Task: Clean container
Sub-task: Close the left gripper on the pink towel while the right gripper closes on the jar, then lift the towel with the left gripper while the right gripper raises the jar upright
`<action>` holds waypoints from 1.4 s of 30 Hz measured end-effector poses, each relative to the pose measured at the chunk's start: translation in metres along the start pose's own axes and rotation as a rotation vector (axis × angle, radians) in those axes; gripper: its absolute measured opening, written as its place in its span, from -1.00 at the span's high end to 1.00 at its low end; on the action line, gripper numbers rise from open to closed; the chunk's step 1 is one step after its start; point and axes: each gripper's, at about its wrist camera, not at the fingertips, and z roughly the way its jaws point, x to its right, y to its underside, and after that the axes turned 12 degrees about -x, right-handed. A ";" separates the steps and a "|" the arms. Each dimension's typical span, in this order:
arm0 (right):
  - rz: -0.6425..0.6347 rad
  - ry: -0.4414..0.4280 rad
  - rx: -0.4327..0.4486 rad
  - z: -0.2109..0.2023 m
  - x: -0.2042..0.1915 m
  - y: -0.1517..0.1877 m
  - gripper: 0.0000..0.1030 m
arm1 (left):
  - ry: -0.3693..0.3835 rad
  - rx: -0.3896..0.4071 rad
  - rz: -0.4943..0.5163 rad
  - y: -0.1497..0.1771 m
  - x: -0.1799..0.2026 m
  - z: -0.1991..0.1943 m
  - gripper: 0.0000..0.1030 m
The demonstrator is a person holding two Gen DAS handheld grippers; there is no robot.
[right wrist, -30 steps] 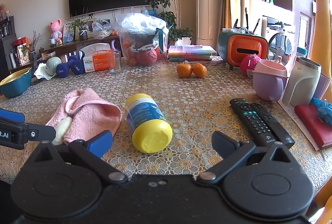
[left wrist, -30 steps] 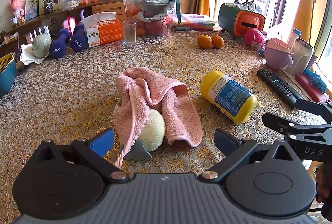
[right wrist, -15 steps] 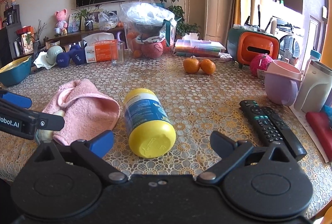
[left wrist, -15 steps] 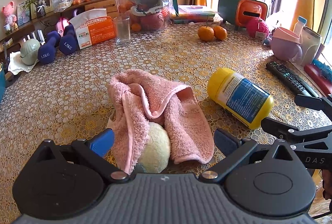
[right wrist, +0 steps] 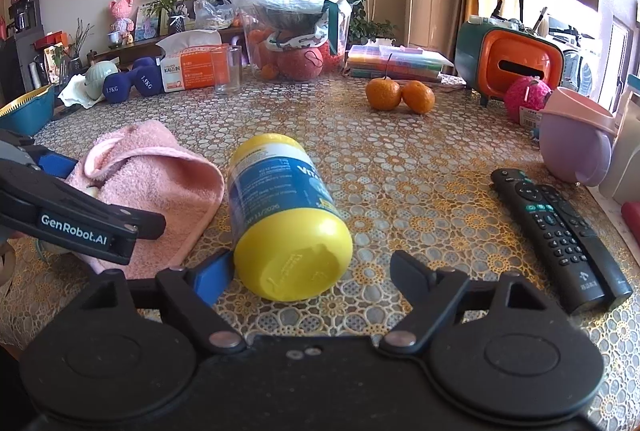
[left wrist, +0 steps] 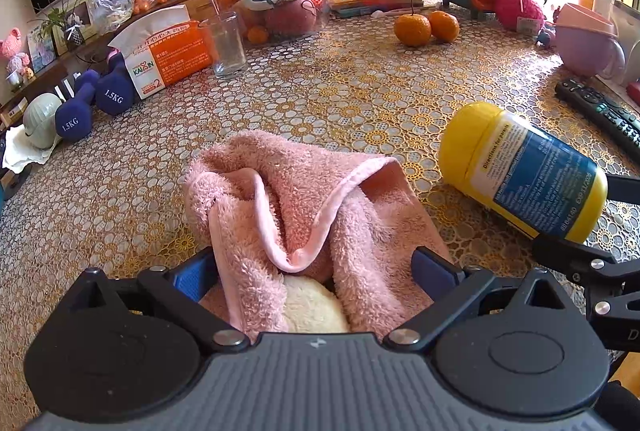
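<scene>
A yellow container (left wrist: pixel 524 171) with a blue label lies on its side on the patterned table, its base toward the right wrist camera (right wrist: pixel 290 219). A crumpled pink towel (left wrist: pixel 304 211) lies left of it over a pale round sponge (left wrist: pixel 312 307). My left gripper (left wrist: pixel 316 273) is open, its blue-padded fingers straddling the near end of the towel. My right gripper (right wrist: pixel 310 275) is open around the container's near end, the left pad close beside the base and the right finger apart from it.
Two remote controls (right wrist: pixel 560 235) lie right of the container. A lilac cup (right wrist: pixel 576 139), two oranges (right wrist: pixel 400 95), a glass (right wrist: pixel 228 69), a tissue box (right wrist: pixel 192 65), dumbbells (left wrist: pixel 92 103) and a bagged fruit basket (right wrist: pixel 296 27) stand farther back. A teal basket (right wrist: pixel 28 113) is at the left.
Both grippers have moved forward: the left now has the towel between its fingers, and the right has closed in on the container's base. Both stay open.
</scene>
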 end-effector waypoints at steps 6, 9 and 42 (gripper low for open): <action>0.022 -0.028 0.001 0.008 0.000 -0.001 -0.41 | 0.032 0.001 -0.037 0.000 -0.007 0.003 -0.41; 0.036 -0.034 0.012 0.008 -0.001 -0.002 -0.28 | 0.040 0.009 -0.050 -0.001 -0.011 0.001 -0.14; -0.324 0.043 0.113 -0.055 -0.046 -0.007 -0.23 | 0.339 0.229 0.301 -0.002 0.031 -0.153 0.43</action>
